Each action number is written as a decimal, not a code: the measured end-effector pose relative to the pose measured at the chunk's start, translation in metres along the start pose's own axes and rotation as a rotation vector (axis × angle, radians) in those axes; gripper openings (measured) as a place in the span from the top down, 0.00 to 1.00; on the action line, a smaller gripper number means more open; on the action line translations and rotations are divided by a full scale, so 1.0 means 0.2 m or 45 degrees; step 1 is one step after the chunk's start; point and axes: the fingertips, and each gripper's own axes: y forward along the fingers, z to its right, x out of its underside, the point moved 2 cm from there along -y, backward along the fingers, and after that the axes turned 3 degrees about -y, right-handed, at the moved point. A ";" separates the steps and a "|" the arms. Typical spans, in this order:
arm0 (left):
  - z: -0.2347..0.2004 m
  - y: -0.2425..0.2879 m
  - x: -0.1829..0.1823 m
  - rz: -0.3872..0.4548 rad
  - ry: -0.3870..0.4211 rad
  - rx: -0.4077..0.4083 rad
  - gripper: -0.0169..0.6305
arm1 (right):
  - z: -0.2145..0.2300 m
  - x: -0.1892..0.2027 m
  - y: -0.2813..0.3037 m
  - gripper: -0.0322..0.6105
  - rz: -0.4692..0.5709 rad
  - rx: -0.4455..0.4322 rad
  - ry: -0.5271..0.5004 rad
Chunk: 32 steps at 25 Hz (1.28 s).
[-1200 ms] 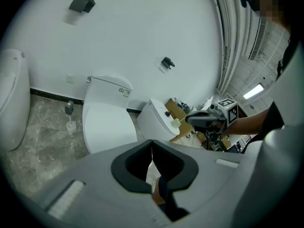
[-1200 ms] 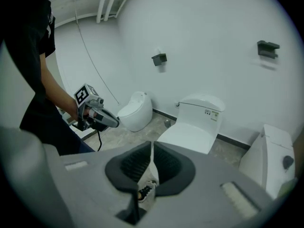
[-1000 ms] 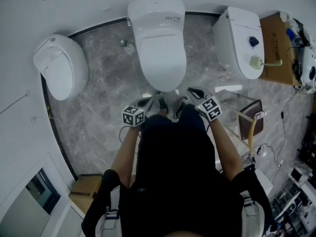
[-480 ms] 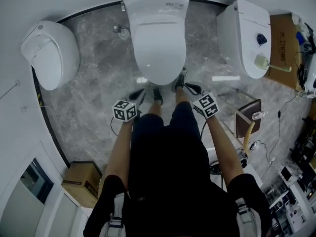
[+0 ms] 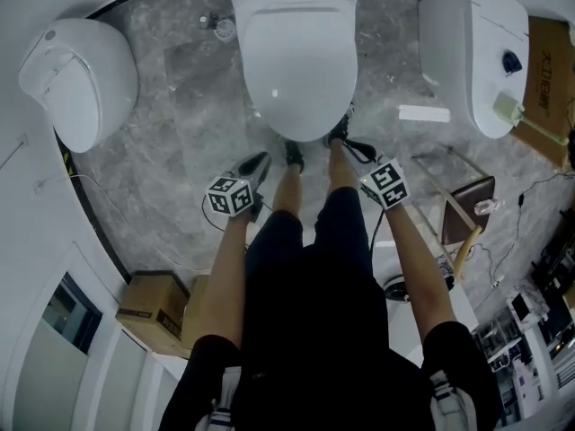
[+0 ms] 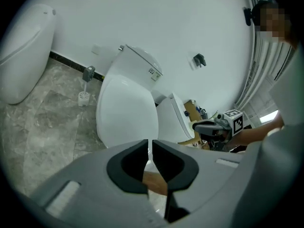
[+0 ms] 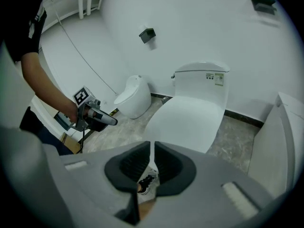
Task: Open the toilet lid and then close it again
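the toilet lid (image 5: 301, 61) lies down flat on the bowl, fully closed. neither tool touches it. the left tool (image 5: 256, 162) has its jaws almost together, with only a thin slit between them, and nothing is in that slit. the right tool (image 5: 352, 147) has its jaws nearly together too, with a narrow gap, and it holds nothing.

the lid is ahead of both tools, a little beyond their tips and between them. its front edge is near the right tool's tip and somewhat further from the left one. both tools hang low, beside the person's knees, and point forward and down toward the floor (image 5: 171, 151) in front of the bowl.

as a judgement, the pictures do not decide between two readings: the opening is not yet begun, or the lid is already shut again. if it is not begun, all is left to do: to get a tool under the front edge, lift the lid, and lower it.

the long axis of the lid runs from the tools straight ahead to the tank (image 7: 202, 77) at the wall. the rounded front end points back at the tools, and the hinge end is far from them.
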 end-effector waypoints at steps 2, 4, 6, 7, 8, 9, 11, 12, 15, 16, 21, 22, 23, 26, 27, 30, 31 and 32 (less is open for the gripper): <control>-0.06 0.06 0.03 -0.003 -0.028 -0.013 0.95 | 0.03 0.04 0.06 0.90 0.002 -0.002 0.009; -0.12 0.13 0.07 -0.008 -0.058 -0.025 0.95 | 0.06 0.08 0.12 0.90 -0.005 -0.008 0.013; -0.18 0.19 0.12 -0.016 -0.078 -0.030 0.95 | 0.08 0.12 0.18 0.90 -0.020 -0.017 0.010; -0.20 0.22 0.13 -0.019 -0.085 -0.032 0.95 | 0.09 0.13 0.21 0.90 -0.025 -0.021 0.009; -0.23 0.25 0.15 -0.022 -0.092 -0.034 0.95 | 0.10 0.15 0.24 0.90 -0.028 -0.024 0.009; -0.26 0.28 0.18 -0.027 -0.101 -0.036 0.95 | 0.12 0.17 0.27 0.90 -0.030 -0.028 0.011; -0.31 0.34 0.22 -0.043 -0.124 -0.042 0.93 | 0.14 0.21 0.32 0.90 -0.035 -0.036 0.015; -0.34 0.38 0.25 -0.054 -0.136 -0.047 0.87 | 0.15 0.23 0.35 0.90 -0.040 -0.040 0.017; -0.42 0.45 0.30 -0.079 -0.161 -0.057 0.78 | 0.17 0.30 0.42 0.90 -0.057 -0.058 0.021; -0.44 0.48 0.31 -0.082 -0.164 -0.059 0.78 | 0.17 0.31 0.44 0.90 -0.063 -0.061 0.021; -0.56 0.60 0.35 -0.065 -0.235 -0.039 0.74 | 0.22 0.42 0.53 0.90 -0.085 -0.060 0.046; -0.57 0.62 0.35 -0.049 -0.260 -0.032 0.74 | 0.23 0.44 0.54 0.90 -0.091 -0.061 0.052; -0.58 0.64 0.34 -0.032 -0.284 -0.026 0.74 | 0.24 0.46 0.55 0.90 -0.097 -0.062 0.054; -0.60 0.69 0.34 -0.011 -0.341 -0.006 0.73 | 0.24 0.49 0.57 0.90 -0.109 -0.068 0.055; -0.60 0.70 0.34 -0.013 -0.352 0.002 0.73 | 0.24 0.49 0.57 0.90 -0.110 -0.070 0.058; -0.61 0.74 0.34 -0.009 -0.379 0.010 0.73 | 0.26 0.50 0.59 0.90 -0.110 -0.070 0.067; -0.61 0.75 0.34 -0.003 -0.390 0.006 0.73 | 0.27 0.49 0.59 0.90 -0.110 -0.069 0.069; -0.61 0.76 0.34 0.002 -0.402 -0.001 0.73 | 0.27 0.49 0.59 0.90 -0.111 -0.070 0.071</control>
